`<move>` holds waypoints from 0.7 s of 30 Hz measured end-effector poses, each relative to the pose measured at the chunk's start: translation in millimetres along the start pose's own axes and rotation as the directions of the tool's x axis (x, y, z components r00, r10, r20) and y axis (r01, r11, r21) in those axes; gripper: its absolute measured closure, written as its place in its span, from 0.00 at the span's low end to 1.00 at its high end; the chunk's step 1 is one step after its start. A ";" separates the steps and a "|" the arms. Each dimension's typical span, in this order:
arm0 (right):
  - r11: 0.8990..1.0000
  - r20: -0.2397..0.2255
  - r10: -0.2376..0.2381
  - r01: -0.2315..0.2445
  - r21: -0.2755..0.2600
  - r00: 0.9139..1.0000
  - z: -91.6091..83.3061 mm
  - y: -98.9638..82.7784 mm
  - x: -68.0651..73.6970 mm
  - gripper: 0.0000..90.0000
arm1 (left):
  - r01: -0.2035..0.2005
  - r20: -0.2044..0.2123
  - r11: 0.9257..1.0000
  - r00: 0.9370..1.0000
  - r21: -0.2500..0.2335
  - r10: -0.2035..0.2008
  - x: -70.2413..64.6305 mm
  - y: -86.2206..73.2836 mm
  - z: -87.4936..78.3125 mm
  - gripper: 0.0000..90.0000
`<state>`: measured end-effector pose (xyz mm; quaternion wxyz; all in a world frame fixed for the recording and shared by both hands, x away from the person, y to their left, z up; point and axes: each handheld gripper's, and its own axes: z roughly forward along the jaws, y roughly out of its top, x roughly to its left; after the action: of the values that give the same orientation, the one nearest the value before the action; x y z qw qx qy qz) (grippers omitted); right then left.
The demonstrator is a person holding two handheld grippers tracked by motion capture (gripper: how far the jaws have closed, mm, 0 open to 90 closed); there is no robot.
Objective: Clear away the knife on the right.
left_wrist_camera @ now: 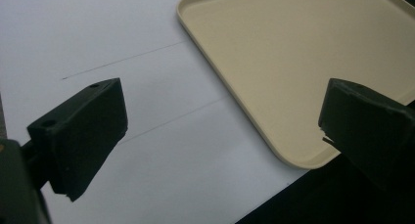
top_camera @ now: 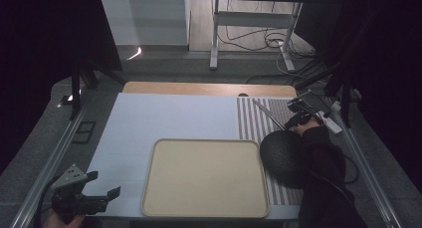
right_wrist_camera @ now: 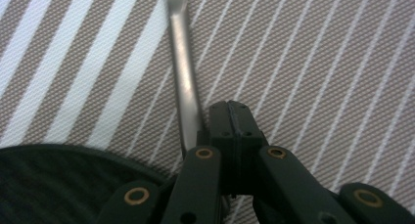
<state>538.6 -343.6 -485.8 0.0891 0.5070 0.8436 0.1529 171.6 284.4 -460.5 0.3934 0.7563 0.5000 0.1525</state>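
A slim metal utensil handle (top_camera: 268, 114) lies slantwise on the striped placemat (top_camera: 251, 123). My right gripper (top_camera: 292, 123) is at its near end, just beyond a dark round bowl (top_camera: 281, 156). In the right gripper view the jaws of my right gripper (right_wrist_camera: 236, 117) are pressed together with nothing between them, and the handle (right_wrist_camera: 183, 72) runs along their left side. The bowl's rim (right_wrist_camera: 58, 185) shows at the lower left. My left gripper (top_camera: 105, 184) hovers open at the near left corner, beside the beige tray (top_camera: 206, 141). Its jaws (left_wrist_camera: 220, 131) stand wide apart.
A white mat (top_camera: 164, 118) covers the left and middle of the table, and the tray (left_wrist_camera: 303, 53) rests on its near part. The table's front edge (left_wrist_camera: 274, 199) lies just below my left gripper. Desk legs and cables stand on the floor beyond.
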 end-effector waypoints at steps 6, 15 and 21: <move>0.998 0.003 0.031 -0.031 -0.052 1.000 -5.3 2.9 0.1 0.92 | 0.001 0.001 1.000 1.000 -0.001 -0.001 0.2 0.1 0.1 0.04; 0.988 -0.007 0.065 -0.066 -0.143 0.998 -10.2 11.6 4.4 0.32 | 0.001 0.001 1.000 1.000 0.000 -0.001 0.1 0.1 0.1 0.04; 0.994 0.043 0.027 -0.022 -0.106 0.999 -1.0 14.8 11.6 0.00 | 0.003 0.002 1.000 1.000 -0.001 -0.003 0.4 0.0 0.1 0.04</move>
<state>545.1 -327.1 -479.7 0.1327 0.5153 0.8258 0.1868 171.9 284.7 -460.6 0.3945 0.7554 0.5008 0.1514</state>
